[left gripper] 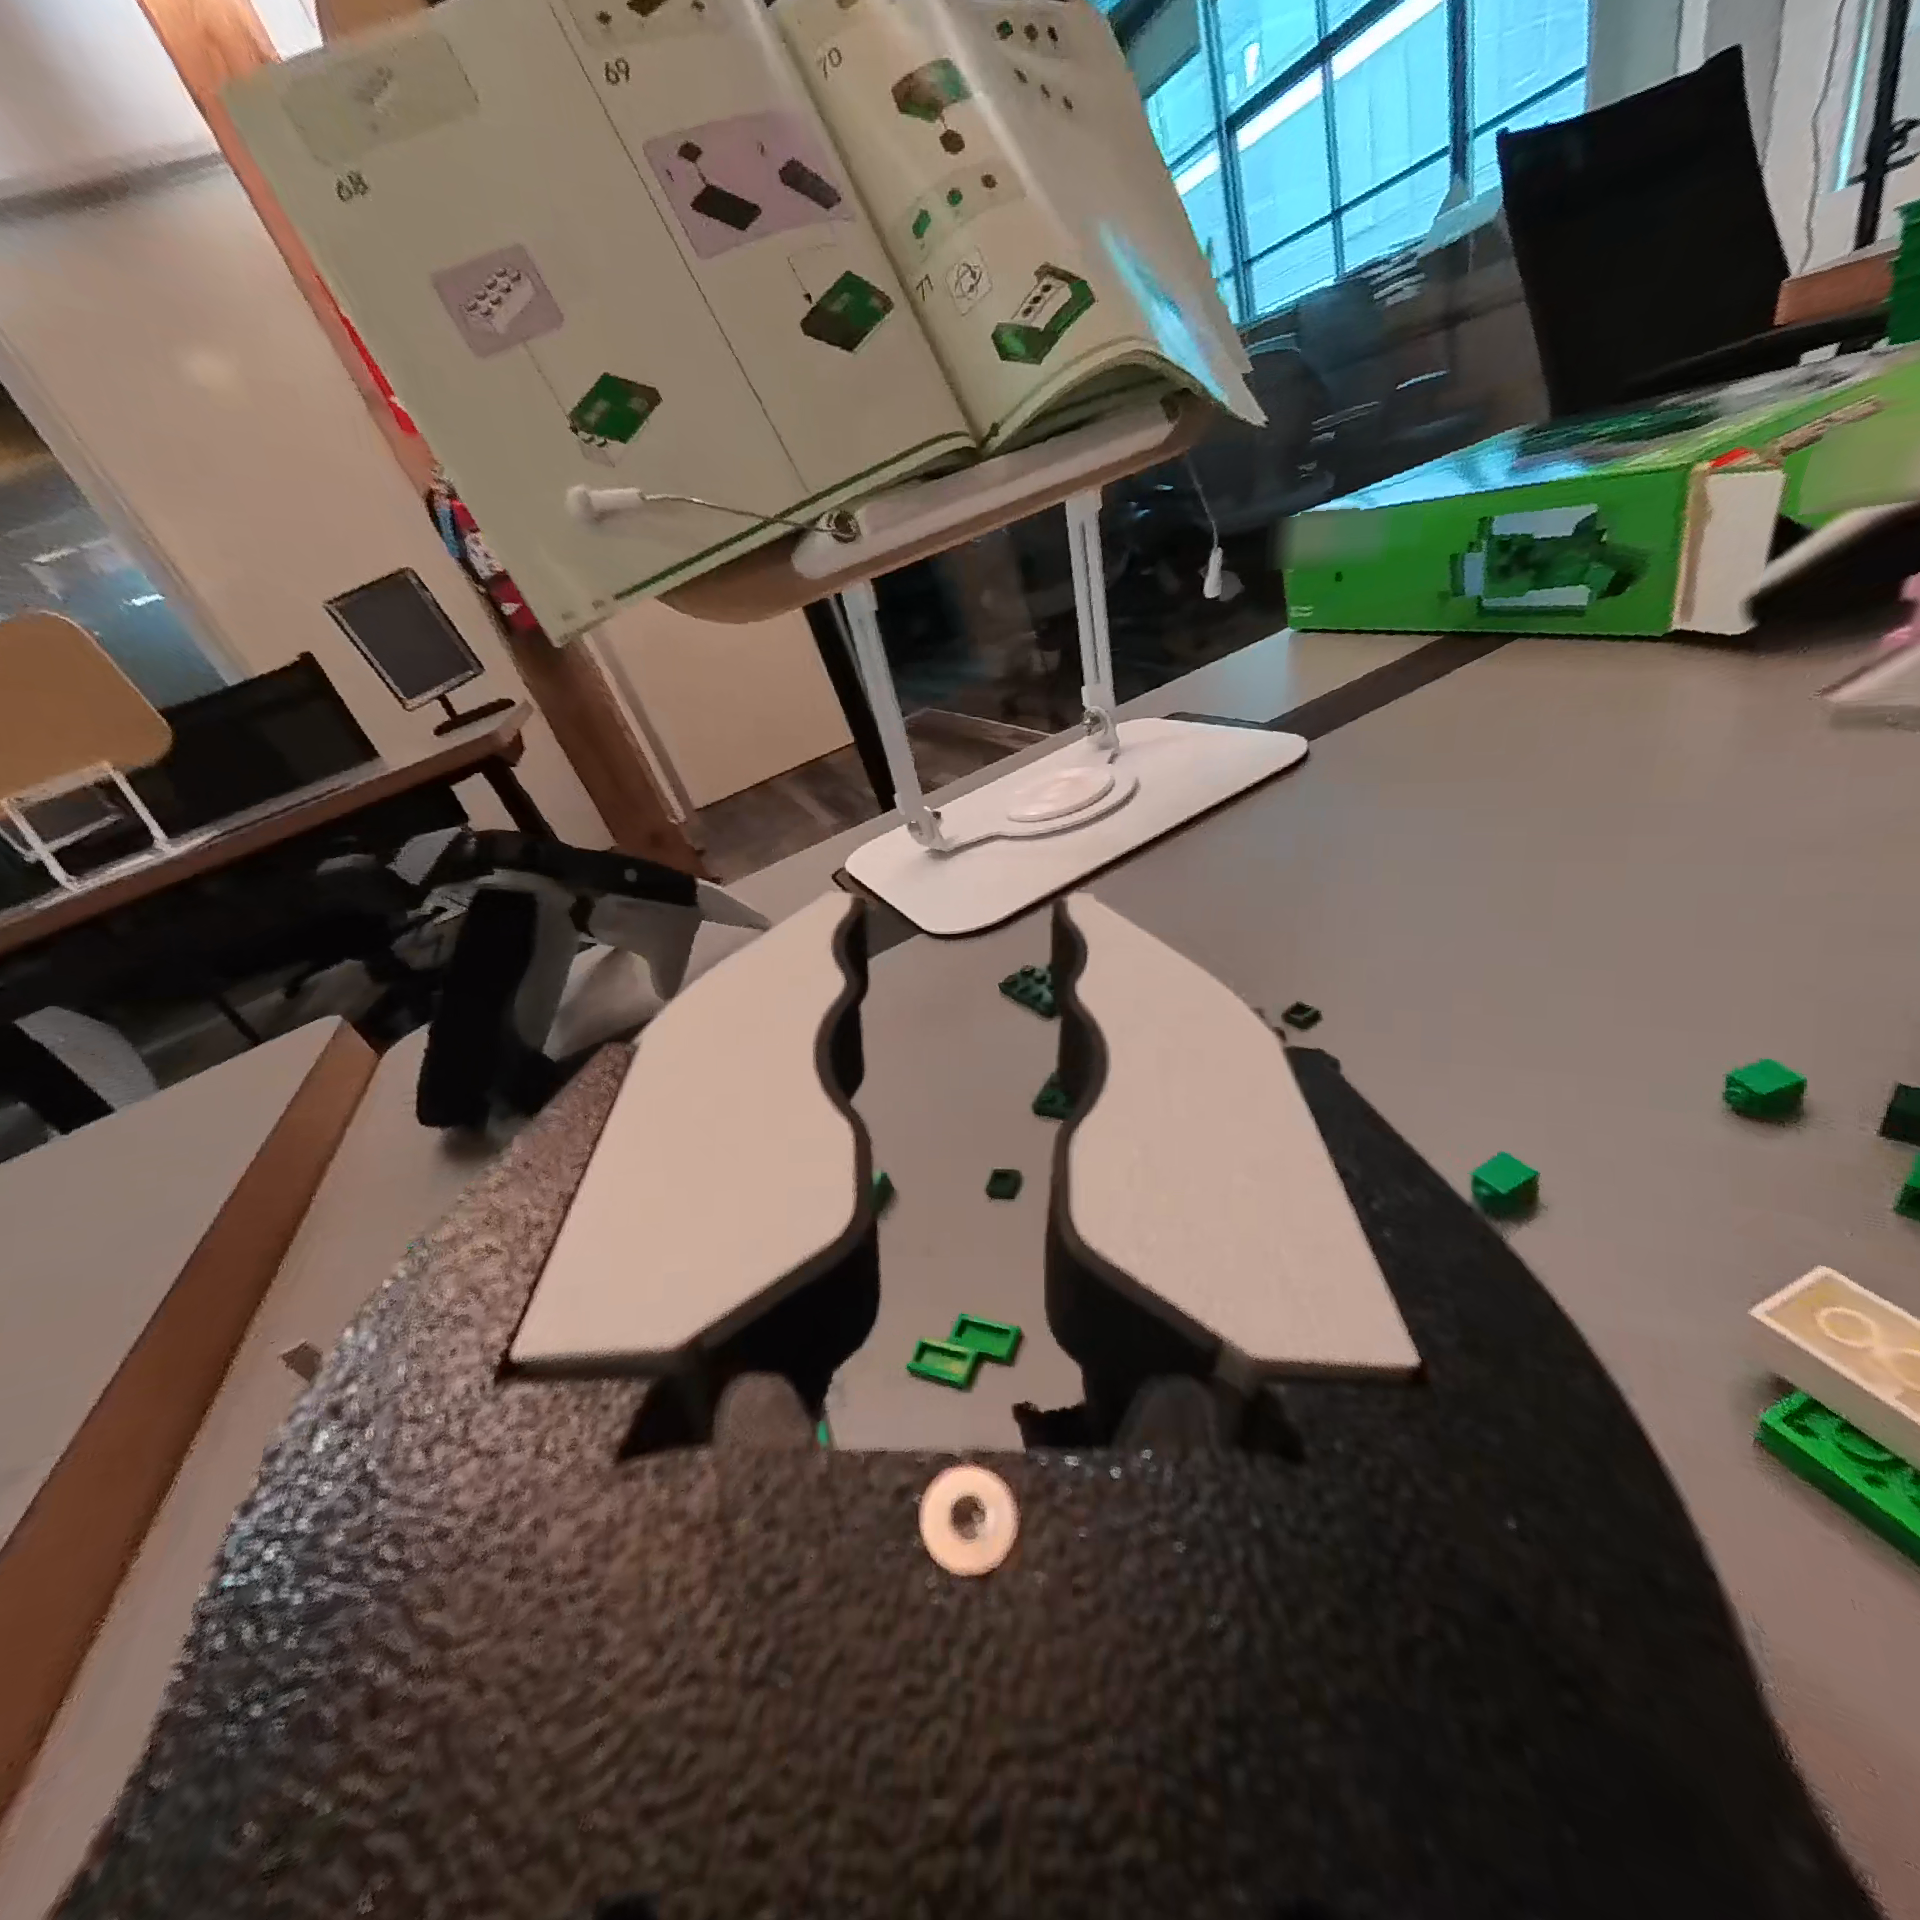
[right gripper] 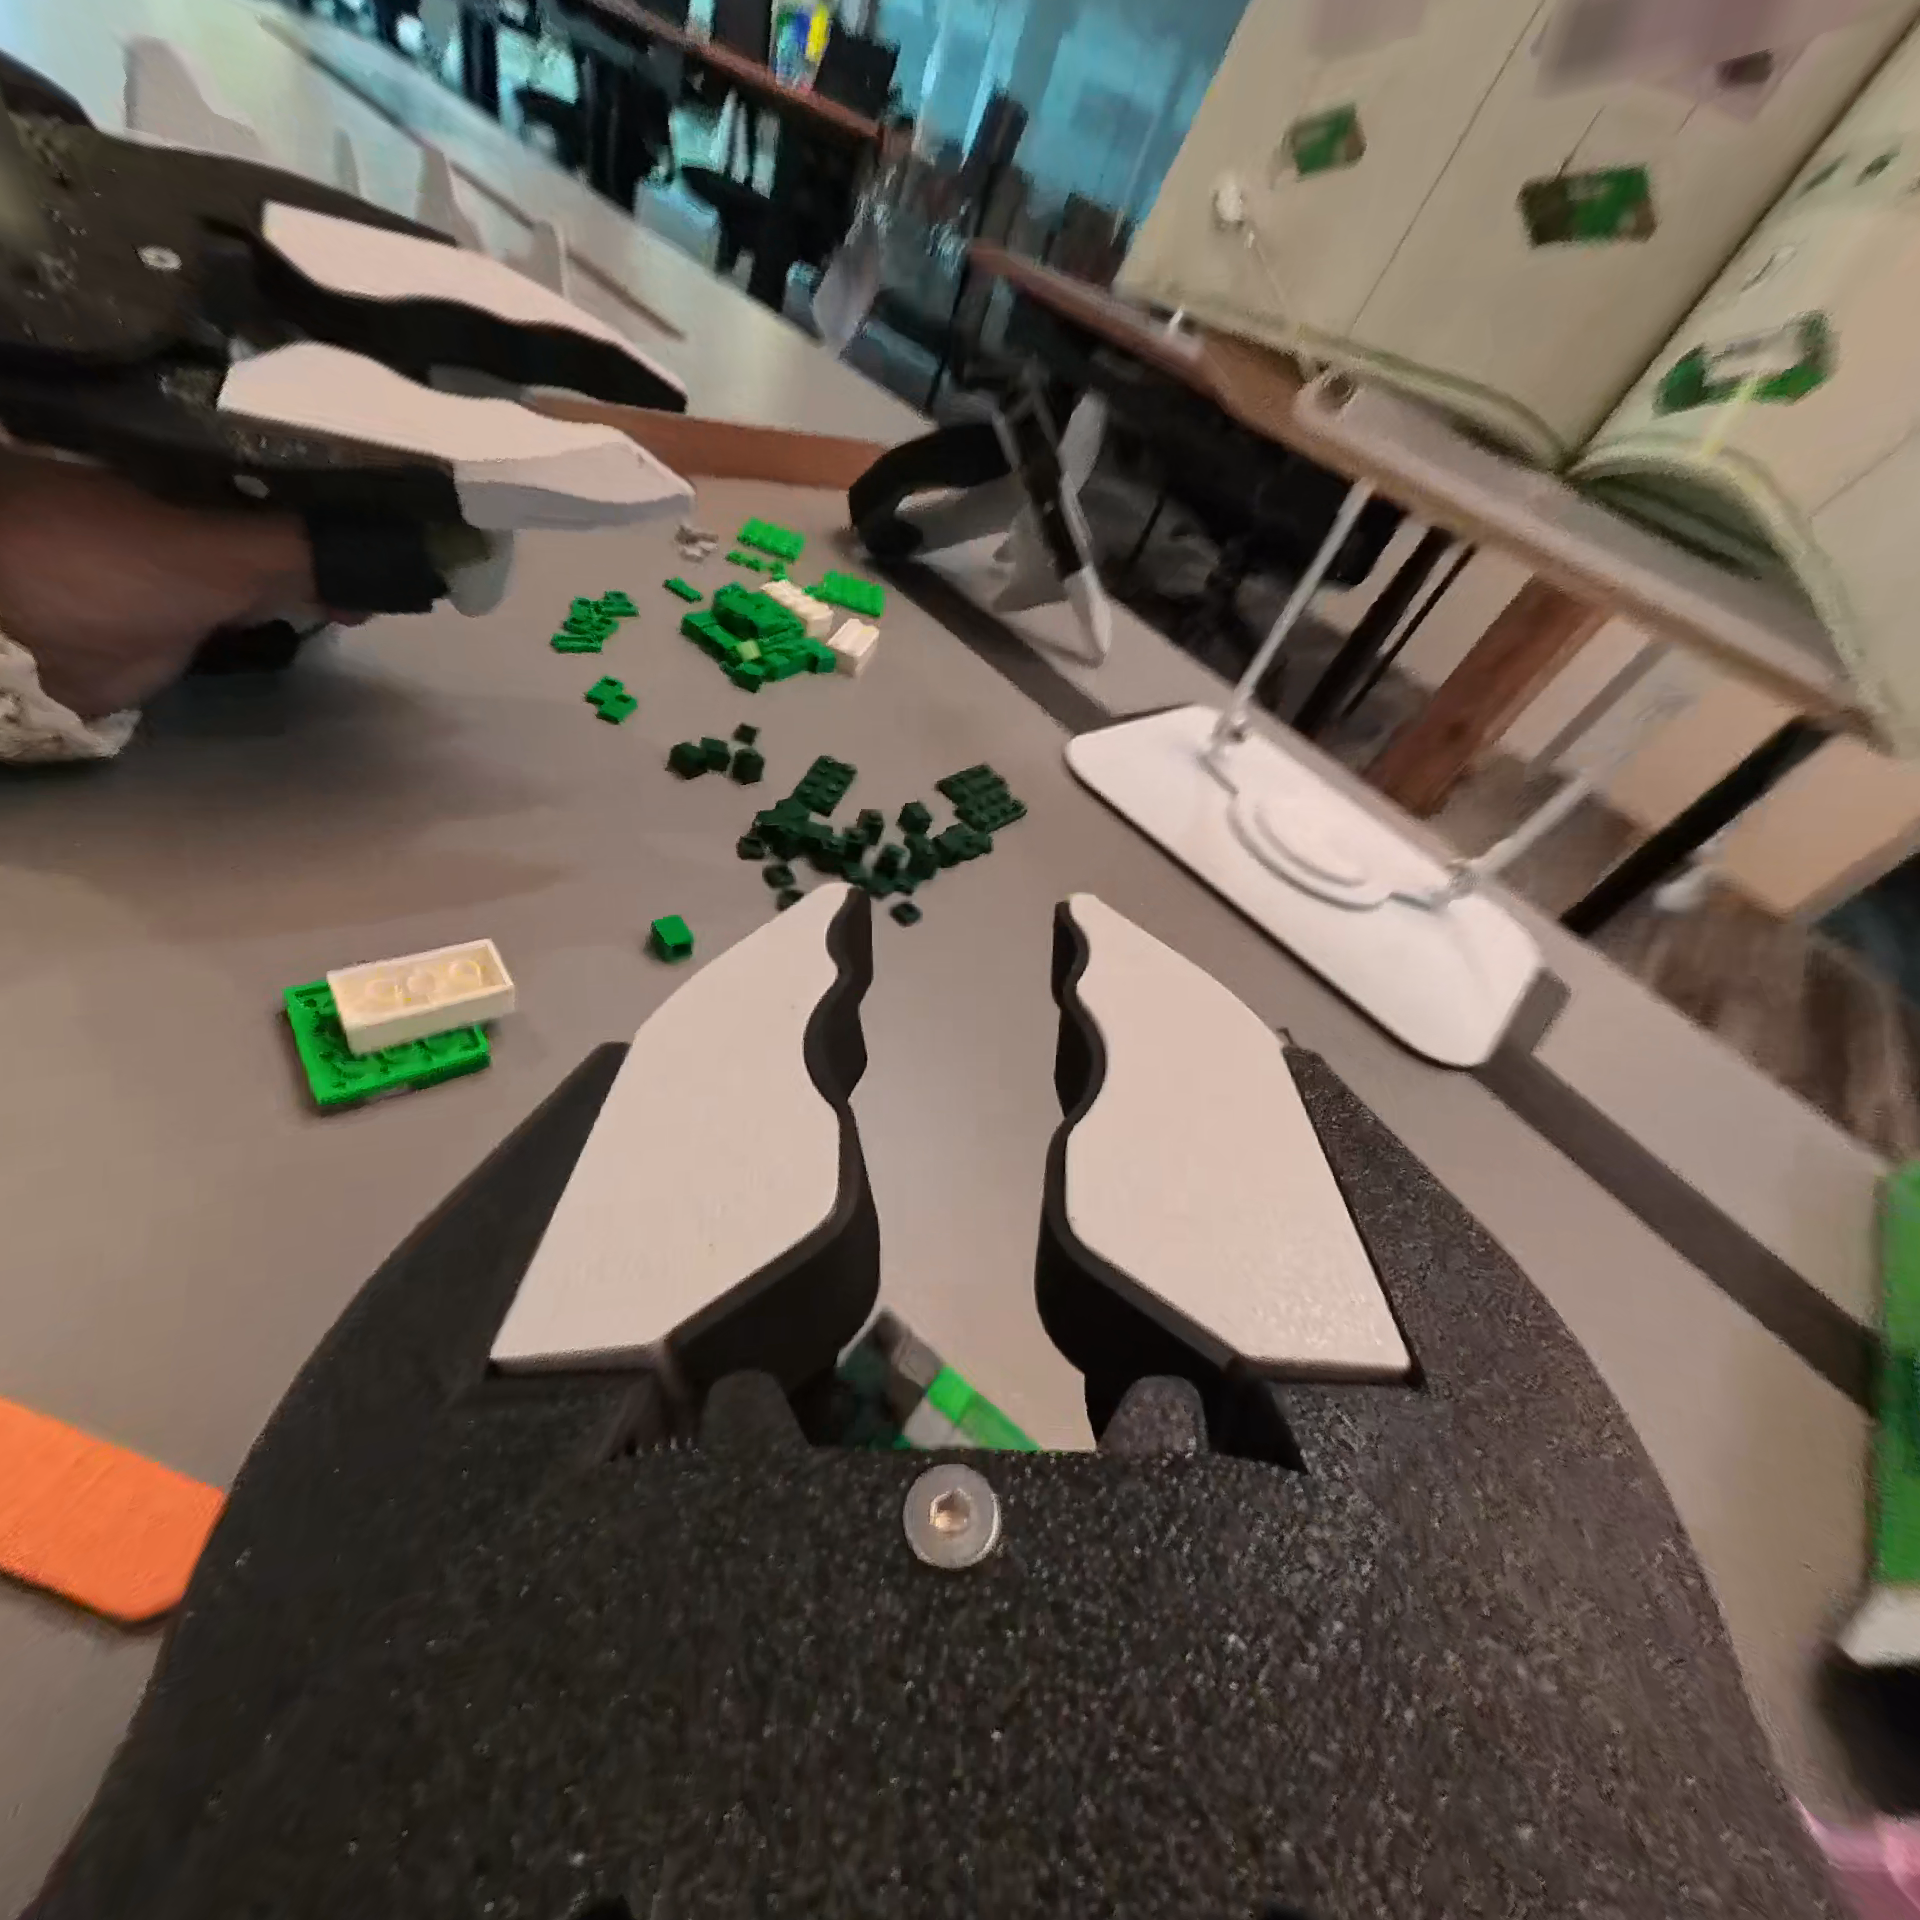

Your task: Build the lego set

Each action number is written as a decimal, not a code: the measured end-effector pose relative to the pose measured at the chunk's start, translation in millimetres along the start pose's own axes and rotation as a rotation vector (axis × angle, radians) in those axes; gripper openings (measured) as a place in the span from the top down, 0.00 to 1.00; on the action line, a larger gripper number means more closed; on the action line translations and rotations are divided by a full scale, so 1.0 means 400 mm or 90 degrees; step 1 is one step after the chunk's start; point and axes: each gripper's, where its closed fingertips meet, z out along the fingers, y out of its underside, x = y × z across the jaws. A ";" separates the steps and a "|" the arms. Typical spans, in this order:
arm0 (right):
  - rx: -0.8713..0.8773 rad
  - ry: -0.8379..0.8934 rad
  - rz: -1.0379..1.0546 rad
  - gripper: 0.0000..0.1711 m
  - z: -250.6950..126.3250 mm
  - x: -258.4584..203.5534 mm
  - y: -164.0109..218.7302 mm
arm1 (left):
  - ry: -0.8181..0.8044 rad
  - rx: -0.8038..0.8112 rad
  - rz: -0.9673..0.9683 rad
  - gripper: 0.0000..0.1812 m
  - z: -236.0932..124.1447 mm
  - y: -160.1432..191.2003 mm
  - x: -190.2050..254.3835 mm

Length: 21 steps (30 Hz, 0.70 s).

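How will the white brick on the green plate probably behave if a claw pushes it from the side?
The white brick looks rigid, so it should not bend. It sits studs-down on the green plate, so the two may slide together over the smooth grey table. Being low and flat, it seems unlikely to tip or roll.

A white brick [right gripper: 421, 994] sits on a bright green plate [right gripper: 400, 1065], dark green pieces [right gripper: 878, 821] beyond, on the grey tabletop [right gripper: 312, 852].

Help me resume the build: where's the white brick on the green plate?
In the right wrist view, the white brick sits on the green plate, left of the right gripper, near a lone green brick.
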 end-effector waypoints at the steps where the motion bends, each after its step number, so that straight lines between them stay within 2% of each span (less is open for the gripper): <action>1: -0.038 -0.032 0.020 0.83 0.027 -0.002 0.001 | -0.006 0.002 0.005 0.82 -0.001 -0.001 -0.003; 3: -0.138 -0.142 0.037 0.83 0.095 -0.026 0.019 | -0.011 0.007 -0.001 0.82 -0.002 -0.003 -0.009; 4: -0.179 -0.196 0.013 0.80 0.130 -0.035 0.027 | -0.009 0.010 -0.011 0.82 -0.003 -0.004 -0.011; 5: -0.198 -0.205 -0.036 0.80 0.170 -0.019 0.031 | -0.007 0.014 -0.023 0.81 -0.005 -0.005 -0.014; 7: -0.193 -0.289 -0.126 0.82 0.238 -0.017 0.027 | -0.009 0.019 -0.049 0.80 -0.009 -0.005 -0.024; 10: -0.205 -0.437 -0.151 0.77 0.312 -0.032 0.012 | -0.016 0.029 -0.077 0.80 -0.014 -0.007 -0.037; 12: -0.247 -0.461 -0.185 0.76 0.369 -0.011 0.019 | -0.018 0.034 -0.086 0.80 -0.017 -0.009 -0.041; 14: -0.313 -0.480 -0.223 0.81 0.417 0.009 0.050 | -0.012 0.038 -0.090 0.80 -0.018 -0.011 -0.040; 19: -0.415 -0.539 -0.242 0.72 0.477 0.000 0.095 | 0.006 0.040 -0.092 0.81 -0.018 -0.013 -0.030; 21: -0.447 -0.549 -0.265 0.72 0.485 0.000 0.113 | 0.010 0.043 -0.092 0.81 -0.018 -0.015 -0.027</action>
